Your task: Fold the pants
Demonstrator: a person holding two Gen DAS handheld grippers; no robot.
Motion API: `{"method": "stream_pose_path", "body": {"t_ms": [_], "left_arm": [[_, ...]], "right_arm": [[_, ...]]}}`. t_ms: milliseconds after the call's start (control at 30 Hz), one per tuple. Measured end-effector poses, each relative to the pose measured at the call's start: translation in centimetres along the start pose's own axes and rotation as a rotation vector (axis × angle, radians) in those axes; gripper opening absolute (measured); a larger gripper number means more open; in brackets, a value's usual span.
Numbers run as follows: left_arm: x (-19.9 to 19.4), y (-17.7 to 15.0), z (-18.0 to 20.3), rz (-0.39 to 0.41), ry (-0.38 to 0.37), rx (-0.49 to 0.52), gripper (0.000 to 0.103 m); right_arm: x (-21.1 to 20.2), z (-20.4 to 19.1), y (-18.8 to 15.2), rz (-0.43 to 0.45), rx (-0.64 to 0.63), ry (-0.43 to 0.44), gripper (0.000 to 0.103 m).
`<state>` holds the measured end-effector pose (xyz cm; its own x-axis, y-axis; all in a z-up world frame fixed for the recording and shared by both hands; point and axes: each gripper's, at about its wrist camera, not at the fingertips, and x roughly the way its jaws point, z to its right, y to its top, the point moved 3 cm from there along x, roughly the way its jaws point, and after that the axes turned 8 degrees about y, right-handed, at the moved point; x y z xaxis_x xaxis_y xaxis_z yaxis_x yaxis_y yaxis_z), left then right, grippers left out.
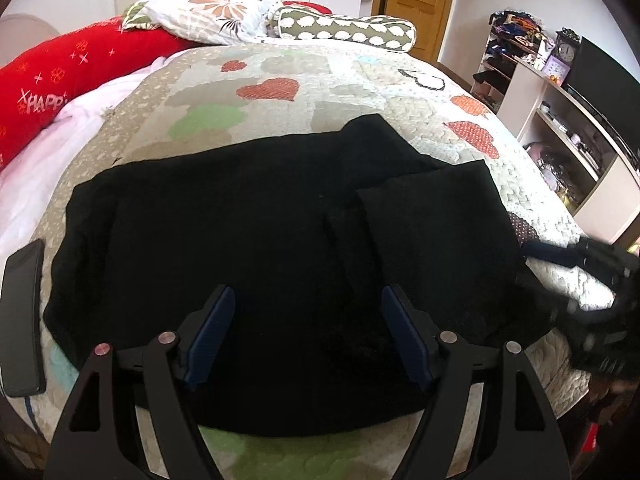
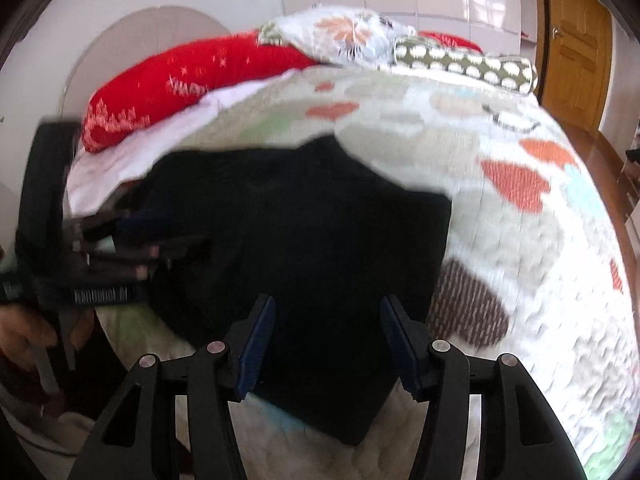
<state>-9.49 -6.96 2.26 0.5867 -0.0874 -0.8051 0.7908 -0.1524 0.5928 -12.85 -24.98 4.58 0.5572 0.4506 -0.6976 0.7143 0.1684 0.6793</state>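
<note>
Black pants [image 1: 248,232] lie spread on a quilted bed cover [image 1: 320,80], with one part folded over on the right [image 1: 432,220]. My left gripper [image 1: 306,300] is open and empty, just above the pants' near edge. My right gripper [image 2: 328,308] is open and empty over the pants [image 2: 304,232], near their right end. The right gripper also shows at the right edge of the left wrist view [image 1: 600,276], blurred. The left gripper shows at the left of the right wrist view [image 2: 104,256], held by a hand.
A black phone [image 1: 22,320] lies at the bed's left edge. A red bolster [image 1: 60,76] and patterned pillows [image 1: 224,12] sit at the head of the bed. Shelves [image 1: 560,120] with clutter stand to the right. A wooden door [image 1: 416,0] is behind.
</note>
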Motion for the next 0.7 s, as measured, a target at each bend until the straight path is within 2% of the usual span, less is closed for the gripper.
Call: {"method": "stream_pose_path", "body": {"t_ms": [67,167,333,400,600,700], "left_arm": [[-0.2,-0.1,-0.4,-0.004,-0.006,-0.017,0.076],[-0.8,-0.3,-0.7,0.005,0.005,-0.022,0.076],[-1.3,-0.3,-1.7,0.013,0.016,-0.047,0.076],[-1.1,-0.3,-2.2,0.007,0.023,-0.061,0.076],[-0.9,-0.5,-3.3,-0.002,0.03,-0.09,0.076],[-1.0,-0.5,-3.7,0.001,0.032,-0.103,0.076]], "right_arm": [[0.5,-0.3,1.2,0.017,-0.003,0.02,0.058],[3.0,-1.0,3.0,-0.004,-0.031,0.039,0.058],[7.8,-1.2,4.0,-0.071,-0.038,0.012,0.058],[8.6,-1.1,4.1,-0.069,-0.027,0.007,0.06],[6.3,-1.6,3.9,-0.062,-0.036,-0.003,0.061],[4.6,-2.4,3.2,-0.051,-0.062,0.012,0.066]]}}
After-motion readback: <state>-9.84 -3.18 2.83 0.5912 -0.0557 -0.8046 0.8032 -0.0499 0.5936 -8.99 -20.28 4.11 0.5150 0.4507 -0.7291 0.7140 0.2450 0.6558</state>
